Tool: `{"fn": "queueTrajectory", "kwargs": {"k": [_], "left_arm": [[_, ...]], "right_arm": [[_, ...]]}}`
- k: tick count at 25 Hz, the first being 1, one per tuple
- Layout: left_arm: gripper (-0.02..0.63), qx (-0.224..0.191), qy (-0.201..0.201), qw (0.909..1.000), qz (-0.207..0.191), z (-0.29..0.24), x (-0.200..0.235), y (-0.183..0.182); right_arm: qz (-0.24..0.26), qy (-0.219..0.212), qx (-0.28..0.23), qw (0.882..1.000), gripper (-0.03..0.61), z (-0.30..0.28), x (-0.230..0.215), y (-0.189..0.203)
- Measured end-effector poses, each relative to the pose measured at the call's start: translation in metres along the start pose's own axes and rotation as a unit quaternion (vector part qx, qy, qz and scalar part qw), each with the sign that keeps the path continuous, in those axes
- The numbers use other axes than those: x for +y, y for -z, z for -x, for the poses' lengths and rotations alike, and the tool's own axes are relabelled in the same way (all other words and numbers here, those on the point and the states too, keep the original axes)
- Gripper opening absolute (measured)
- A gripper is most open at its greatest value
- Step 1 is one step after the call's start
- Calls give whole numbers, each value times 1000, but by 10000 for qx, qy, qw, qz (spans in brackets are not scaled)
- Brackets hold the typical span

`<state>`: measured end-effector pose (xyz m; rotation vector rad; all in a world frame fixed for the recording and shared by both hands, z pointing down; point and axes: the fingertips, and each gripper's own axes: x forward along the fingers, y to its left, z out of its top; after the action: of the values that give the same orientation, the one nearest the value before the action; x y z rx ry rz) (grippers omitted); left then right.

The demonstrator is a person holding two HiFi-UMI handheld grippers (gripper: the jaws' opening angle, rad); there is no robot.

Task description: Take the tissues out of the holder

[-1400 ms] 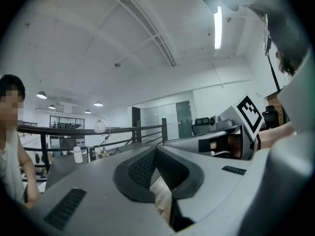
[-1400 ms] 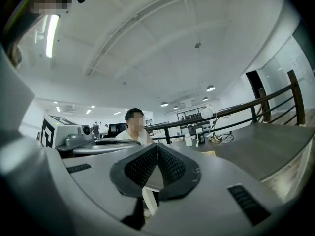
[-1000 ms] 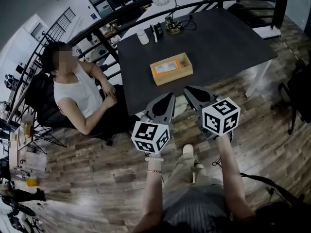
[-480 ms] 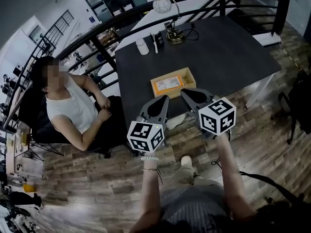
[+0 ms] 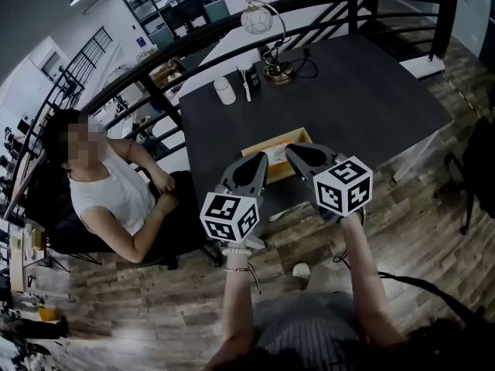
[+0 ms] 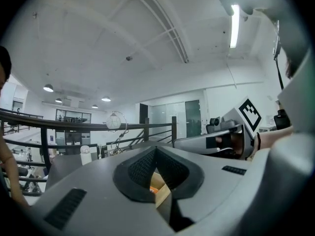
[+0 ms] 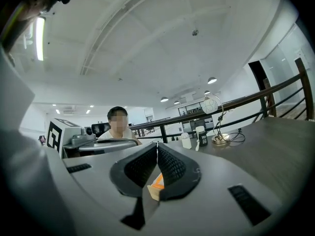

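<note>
A shallow wooden tissue holder (image 5: pixel 285 144) with an orange-printed tissue pack in it lies near the front edge of the dark table (image 5: pixel 371 91). Both grippers hover side by side at that edge, their tips just short of the holder and covering part of it. My left gripper (image 5: pixel 261 161) has its jaws shut and empty; in the left gripper view (image 6: pixel 155 149) a sliver of the holder (image 6: pixel 159 190) shows below the meeting pads. My right gripper (image 5: pixel 292 152) is shut and empty too, with the holder (image 7: pixel 155 184) peeking under its tips (image 7: pixel 157 144).
At the table's far end stand a desk lamp (image 5: pixel 267 46), a white bottle (image 5: pixel 224 90) and a small dark container (image 5: pixel 252 76). A person in a white top (image 5: pixel 108 188) sits at the left by the black railing (image 5: pixel 155 68). A black chair (image 5: pixel 478 168) is at the right.
Both grippers have moved forward from over the wooden floor to the table's front edge, closing on the holder. Their jaws have stayed shut.
</note>
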<state>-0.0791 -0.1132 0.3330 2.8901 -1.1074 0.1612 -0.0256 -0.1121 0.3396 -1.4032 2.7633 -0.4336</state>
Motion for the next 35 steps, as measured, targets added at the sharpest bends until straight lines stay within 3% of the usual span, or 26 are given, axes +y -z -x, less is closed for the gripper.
{"fn": "queueTrajectory", "kwargs": {"k": [10,17,27,30,35], "left_arm": [[8,106,-286,9993,226,-16,28,13],[8,234,-801,9949,575,-23,43,29],[8,436,-1458,9843,898,-31,56,45],[8,483,-1573,9820,924,-32,58,50],[8,630,-1600,9805,953,-32,62,61]], "right_arm": [[155,-332,231,9991,14,-29,-21,3],[460,-1025,807,9904,14,-54,-29,15],[1129,-2067,1615,9583,21,-80,-35,39],[1240,-2379,1936,9437,85,-88,-36,52],[1797,-2723,2485,9120,99,-101,-36,74]]}}
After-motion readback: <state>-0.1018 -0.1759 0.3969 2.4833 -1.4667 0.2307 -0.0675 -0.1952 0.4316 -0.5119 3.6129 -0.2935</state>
